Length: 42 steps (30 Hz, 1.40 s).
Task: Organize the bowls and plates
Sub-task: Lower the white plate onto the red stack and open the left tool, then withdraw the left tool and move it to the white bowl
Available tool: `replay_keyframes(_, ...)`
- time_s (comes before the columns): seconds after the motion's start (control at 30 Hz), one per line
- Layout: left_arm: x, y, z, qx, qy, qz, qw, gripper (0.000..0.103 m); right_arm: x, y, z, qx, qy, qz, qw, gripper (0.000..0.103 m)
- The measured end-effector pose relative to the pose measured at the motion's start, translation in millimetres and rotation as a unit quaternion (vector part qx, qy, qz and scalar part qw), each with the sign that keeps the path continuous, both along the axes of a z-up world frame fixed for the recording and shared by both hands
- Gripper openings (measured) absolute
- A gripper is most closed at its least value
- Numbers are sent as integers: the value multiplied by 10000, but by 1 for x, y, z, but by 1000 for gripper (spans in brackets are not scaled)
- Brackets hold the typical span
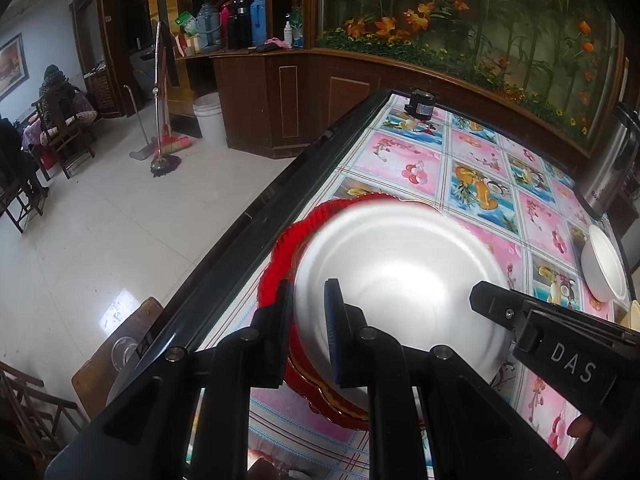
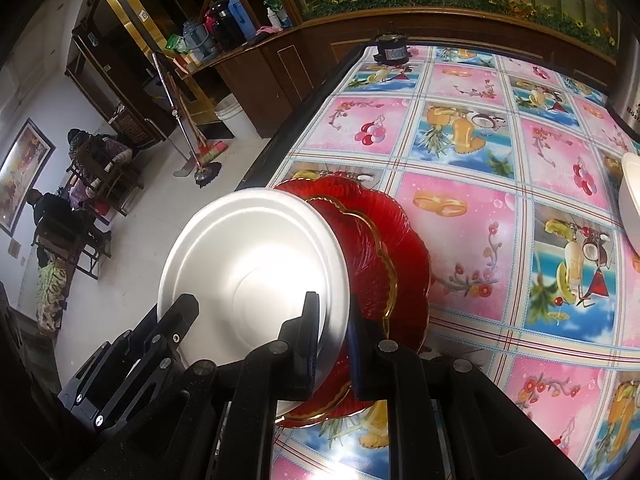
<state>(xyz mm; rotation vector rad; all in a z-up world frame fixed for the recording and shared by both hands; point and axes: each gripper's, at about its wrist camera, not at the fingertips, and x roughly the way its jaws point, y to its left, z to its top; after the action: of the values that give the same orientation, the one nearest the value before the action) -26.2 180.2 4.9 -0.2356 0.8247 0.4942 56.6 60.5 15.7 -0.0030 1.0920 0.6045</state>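
The near left of the table [image 2: 472,240] is being taken up by stacked red plates [image 2: 404,248] under a white plate [image 2: 248,264]. Open cloth is being left beyond, bounded by a white bowl [image 1: 604,264], steel urn [image 1: 612,160] and black canister [image 2: 390,50].

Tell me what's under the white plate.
Under the white plate lie two red plates with gold rims, stacked on the tablecloth. Their centres are covered, so anything between them cannot be seen.

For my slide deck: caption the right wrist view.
Right tongs straddle the rim of a white plate over stacked red plates on a fruit-print tablecloth.
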Motion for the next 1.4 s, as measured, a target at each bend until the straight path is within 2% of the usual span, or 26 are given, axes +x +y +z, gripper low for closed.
replay_keyframes(0.03, 0, 0, 0, -17, -8, 10, 10000, 28, 1, 0, 0, -7, 1, 4, 10000, 25)
replay_keyframes(0.07, 0, 1, 1, -21, -28, 21, 10000, 29, 0, 0, 1, -7, -3, 17, 10000, 32)
replay_keyframes(0.33, -3, -7, 11, 258, -147, 29, 9996, 31, 1, -7, 5, 130, -48, -30, 9999, 33)
replay_keyframes(0.37, -3, -9, 12, 290, -158, 18, 9995, 35, 1, -8, 6, 155, -44, -34, 9999, 33)
replay_keyframes(0.4, -3, -11, 14, 323, -180, 9, 9993, 49, 0, -9, 7, 186, -38, -29, 9998, 33)
replay_keyframes(0.43, -4, -12, 16, 360, -202, 23, 9991, 56, 1, -10, 8, 213, -36, -22, 9998, 33)
replay_keyframes(0.53, -6, -14, 20, 539, -240, 174, 9981, 67, 1, -17, 10, 328, -34, -87, 9994, 36)
replay_keyframes(0.67, -6, -17, 25, 577, -261, 145, 9979, 73, 4, -31, 11, 486, -2, -242, 9985, 48)
replay_keyframes(0.73, -5, -23, 27, 630, -272, 81, 9976, 78, 2, -38, 15, 602, -33, -254, 9979, 60)
replay_keyframes(0.8, -4, -31, 28, 734, -263, 36, 9969, 81, 0, -42, 19, 622, -114, -259, 9977, 78)
replay_keyframes(0.83, -3, -34, 30, 773, -268, 14, 9966, 83, -1, -45, 22, 639, -182, -270, 9974, 79)
replay_keyframes(0.9, -2, -41, 32, 805, -280, -44, 9963, 83, -3, -55, 27, 656, -272, -306, 9970, 87)
replay_keyframes(1.0, 0, -50, 36, 874, -294, -107, 9957, 83, -3, -69, 32, 693, -361, -435, 9960, 90)
replay_keyframes(1.2, 3, -71, 43, 855, -383, -356, 9950, 83, -1, -108, 38, 849, -431, -729, 9928, 92)
replay_keyframes(1.4, 9, -99, 41, 683, -486, -792, 9933, 83, 1, -167, 27, 1005, -276, -1163, 9877, 93)
